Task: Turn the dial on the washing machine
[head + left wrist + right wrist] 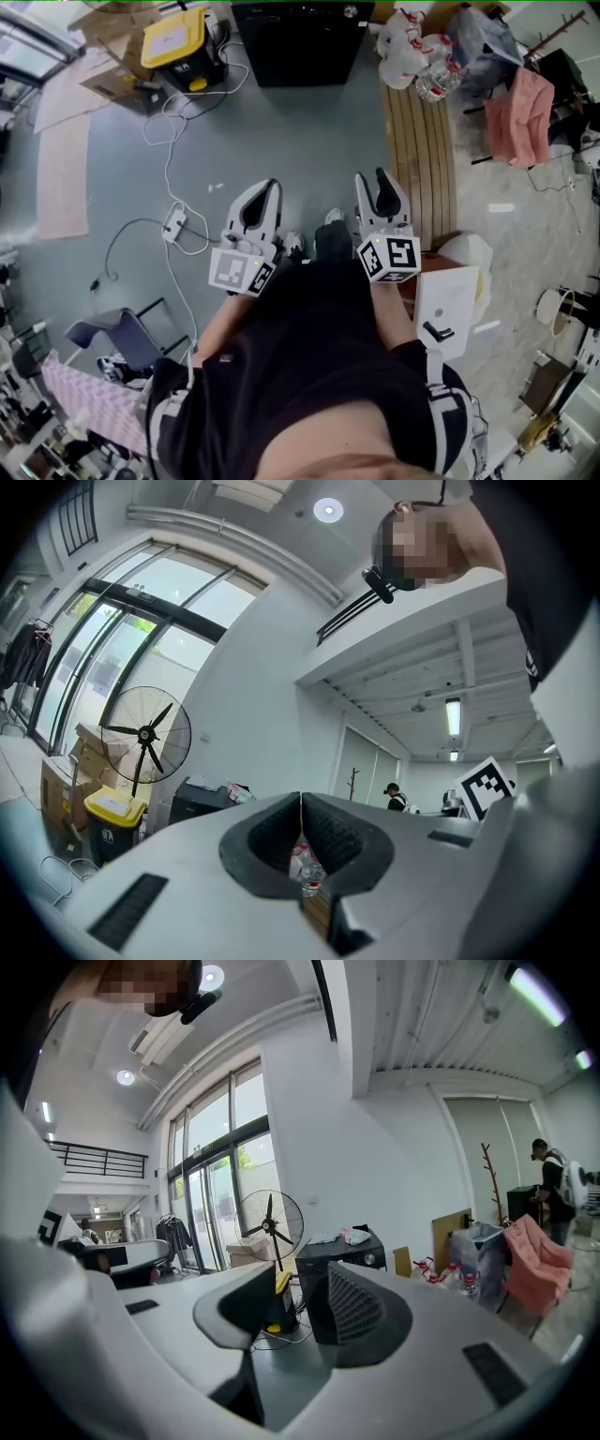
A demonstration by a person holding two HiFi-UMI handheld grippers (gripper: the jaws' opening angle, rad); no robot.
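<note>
The washing machine (300, 42) is a black box at the far end of the grey floor, well ahead of both grippers. Its small round dial (351, 11) sits at the top right corner. In the right gripper view the same machine (349, 1246) shows beyond the jaws, with its dial (368, 1260) on the front. My left gripper (269, 187) points forward with its tips touching and nothing in them (301, 799). My right gripper (372, 183) is beside it, jaws apart around empty air (300, 1283).
A yellow-lidded bin (178, 42) and cardboard boxes stand left of the machine, and white cables (173, 225) trail across the floor. A wooden bench (420, 159) with water bottles (412, 56) lies to the right. A standing fan (270, 1225) is by the windows. A person (553, 1180) stands far off.
</note>
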